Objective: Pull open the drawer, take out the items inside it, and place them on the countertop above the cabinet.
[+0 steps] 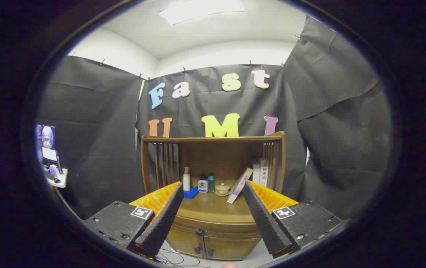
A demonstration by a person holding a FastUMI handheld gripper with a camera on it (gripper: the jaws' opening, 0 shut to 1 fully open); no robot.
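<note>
1. The drawer (216, 222) sits closed under the countertop's (213, 206) front edge, above two small doors (201, 245).
2. Risk, I judge: grabbing a door handle instead, or knocking the leaning book (239, 186) and bottles (198, 182) along the back edge.
3. The gripper (213, 214) hovers well back from the cabinet (213, 193), level, fingers spread apart, empty.

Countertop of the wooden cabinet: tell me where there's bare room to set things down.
The front half of the countertop, between the open gripper fingers, is bare. The back is crowded: pump bottle, blue cloth, small bottles, lidded cup, a leaning book and upright books.
</note>
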